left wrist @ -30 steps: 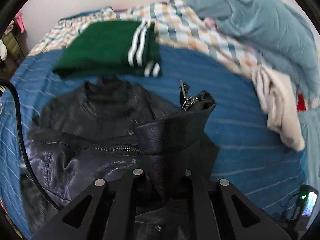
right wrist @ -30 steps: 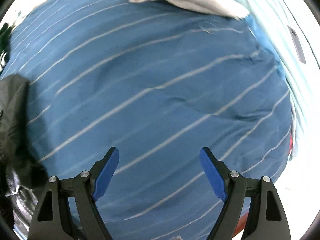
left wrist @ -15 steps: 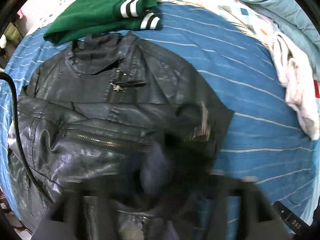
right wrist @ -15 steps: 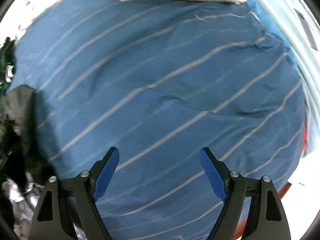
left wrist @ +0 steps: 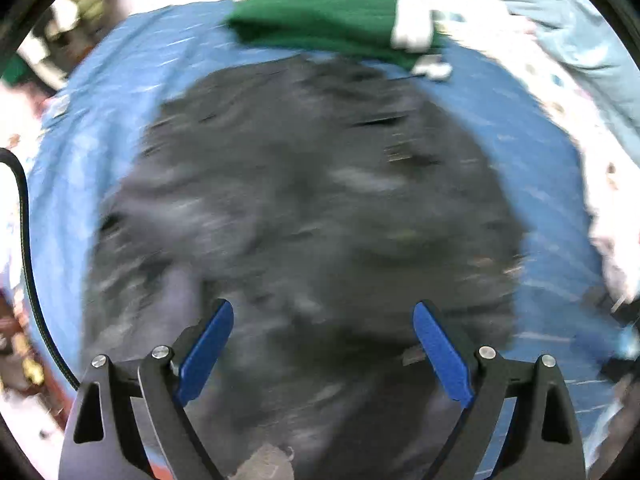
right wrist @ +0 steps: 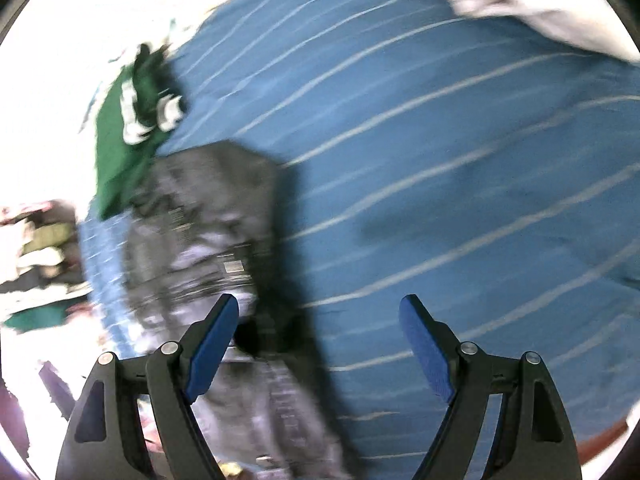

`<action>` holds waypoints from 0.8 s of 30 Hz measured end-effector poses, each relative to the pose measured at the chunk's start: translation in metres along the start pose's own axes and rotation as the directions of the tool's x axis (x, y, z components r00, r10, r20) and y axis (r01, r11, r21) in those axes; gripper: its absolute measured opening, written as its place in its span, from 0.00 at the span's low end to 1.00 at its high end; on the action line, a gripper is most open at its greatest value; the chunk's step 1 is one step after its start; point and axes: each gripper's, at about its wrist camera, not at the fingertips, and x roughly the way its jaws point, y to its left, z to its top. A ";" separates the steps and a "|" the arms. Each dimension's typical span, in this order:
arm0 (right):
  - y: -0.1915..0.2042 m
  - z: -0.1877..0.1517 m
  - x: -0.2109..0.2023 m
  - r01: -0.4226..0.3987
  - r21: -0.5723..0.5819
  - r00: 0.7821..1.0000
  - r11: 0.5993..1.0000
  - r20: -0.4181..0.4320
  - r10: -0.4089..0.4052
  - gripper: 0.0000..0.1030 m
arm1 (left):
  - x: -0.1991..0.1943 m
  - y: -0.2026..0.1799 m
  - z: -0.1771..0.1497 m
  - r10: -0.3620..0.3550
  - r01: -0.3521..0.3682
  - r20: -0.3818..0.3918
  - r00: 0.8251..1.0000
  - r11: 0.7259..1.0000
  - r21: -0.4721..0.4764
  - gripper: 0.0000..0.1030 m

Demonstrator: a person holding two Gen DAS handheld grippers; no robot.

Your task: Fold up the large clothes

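Note:
A black leather jacket lies spread on the blue striped bedsheet, blurred by motion in the left wrist view. My left gripper hangs over its lower part, jaws wide and still opening, with nothing between the blue pads. In the right wrist view the jacket lies at the left, its edge under the left pad. My right gripper stands open above the bare bedsheet, holding nothing.
A folded green garment with white stripes lies beyond the jacket's collar, seen again as the green garment. A pale cloth and a light blue quilt sit at the far right. A black cable runs along the left.
My left gripper let go of the jacket flap it was pinching and opened wide; the flap now lies flat. The right gripper swung left, bringing the jacket and green garment into its view.

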 end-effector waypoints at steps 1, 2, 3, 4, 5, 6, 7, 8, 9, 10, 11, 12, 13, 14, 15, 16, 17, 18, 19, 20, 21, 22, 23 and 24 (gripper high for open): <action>0.011 0.001 0.012 -0.038 -0.018 0.999 0.999 -0.035 0.037 0.82 | 0.003 0.012 -0.004 0.033 -0.033 -0.005 0.999 0.999 -0.010 0.89; 0.020 -0.005 0.022 -0.056 -0.032 0.997 0.998 -0.062 0.054 0.81 | 0.008 0.031 -0.008 0.085 -0.085 -0.016 0.996 0.996 -0.024 0.89; 0.029 -0.005 0.037 -0.072 -0.050 0.993 0.996 -0.095 0.067 0.81 | 0.015 0.046 -0.010 0.123 -0.124 -0.028 0.992 0.992 -0.037 0.89; 0.037 -0.008 0.053 -0.069 -0.069 0.990 0.995 -0.125 0.060 0.76 | 0.020 0.057 -0.009 0.145 -0.147 -0.038 0.989 0.988 -0.050 0.89; 0.043 -0.010 0.064 -0.050 -0.086 0.990 0.995 -0.135 0.038 0.44 | 0.027 0.071 -0.009 0.169 -0.173 -0.050 0.984 0.982 -0.071 0.89; 0.051 -0.012 0.076 -0.020 -0.116 0.990 0.993 -0.142 0.003 0.22 | 0.032 0.085 -0.007 0.185 -0.190 -0.059 0.981 0.977 -0.098 0.89; 0.057 -0.013 0.082 0.048 -0.142 0.989 0.989 -0.131 -0.067 0.16 | 0.036 0.099 -0.003 0.194 -0.200 -0.060 0.979 0.971 -0.131 0.89; 0.066 -0.016 0.083 0.097 -0.168 0.989 0.981 -0.093 -0.114 0.14 | 0.038 0.106 -0.001 0.196 -0.202 -0.059 0.979 0.968 -0.147 0.89; 0.076 -0.020 0.078 0.128 -0.199 0.989 0.972 -0.048 -0.140 0.13 | 0.039 0.117 0.004 0.193 -0.199 -0.052 0.980 0.964 -0.174 0.90; 0.086 -0.025 0.070 0.164 -0.232 0.986 0.959 0.004 -0.168 0.11 | 0.039 0.122 0.008 0.188 -0.193 -0.044 0.981 0.963 -0.187 0.89; 0.093 -0.031 0.062 0.181 -0.252 0.983 0.951 0.039 -0.177 0.10 | 0.038 0.128 0.013 0.184 -0.186 -0.031 0.983 0.961 -0.204 0.89; 0.102 -0.036 0.052 0.190 -0.268 0.981 0.945 0.079 -0.175 0.10 | 0.036 0.132 0.019 0.177 -0.177 -0.018 0.984 0.961 -0.214 0.89; 0.112 -0.041 0.040 0.191 -0.279 0.980 0.941 0.117 -0.164 0.10 | 0.035 0.136 0.023 0.172 -0.171 -0.012 0.985 0.960 -0.220 0.89; 0.120 -0.043 0.032 0.187 -0.289 0.978 0.939 0.147 -0.150 0.09 | 0.033 0.139 0.028 0.165 -0.162 -0.004 0.986 0.960 -0.230 0.89; 0.130 -0.046 0.020 0.186 -0.300 0.973 0.935 0.185 -0.135 0.09 | 0.031 0.142 0.035 0.146 -0.139 0.009 0.989 0.960 -0.244 0.90; 0.138 -0.048 0.008 0.175 -0.313 0.969 0.934 0.223 -0.107 0.09 | 0.029 0.143 0.038 0.137 -0.129 0.017 0.990 0.961 -0.246 0.90; 0.147 -0.049 0.003 0.180 -0.326 0.962 0.928 0.254 -0.098 0.09 | 0.029 0.144 0.045 0.135 -0.124 0.027 0.990 0.961 -0.247 0.90; 0.157 -0.049 -0.001 0.201 -0.342 0.952 0.918 0.289 -0.101 0.09 | 0.029 0.144 0.053 0.135 -0.121 0.044 0.990 0.961 -0.248 0.89; 0.161 -0.047 0.001 0.221 -0.356 0.945 0.908 0.308 -0.110 0.09 | 0.028 0.143 0.057 0.130 -0.113 0.054 0.990 0.962 -0.247 0.90; 0.160 -0.041 0.009 0.243 -0.358 0.943 0.901 0.303 -0.134 0.09 | 0.031 0.144 0.063 0.128 -0.109 0.065 0.990 0.964 -0.243 0.90; 0.154 -0.034 0.021 0.270 -0.336 0.940 0.902 0.293 -0.173 0.09 | 0.037 0.142 0.069 0.141 -0.121 0.072 0.987 0.966 -0.229 0.90; 0.146 -0.026 0.037 0.292 -0.316 0.941 0.903 0.264 -0.212 0.10 | 0.044 0.142 0.073 0.155 -0.137 0.066 0.986 0.967 -0.215 0.90; 0.140 -0.019 0.055 0.312 -0.310 0.942 0.898 0.221 -0.251 0.11 | 0.054 0.142 0.077 0.165 -0.150 0.058 0.985 0.967 -0.204 0.90; 0.129 -0.011 0.076 0.345 -0.287 0.937 0.894 0.157 -0.311 0.13 | 0.061 0.144 0.080 0.169 -0.155 0.054 0.984 0.968 -0.197 0.90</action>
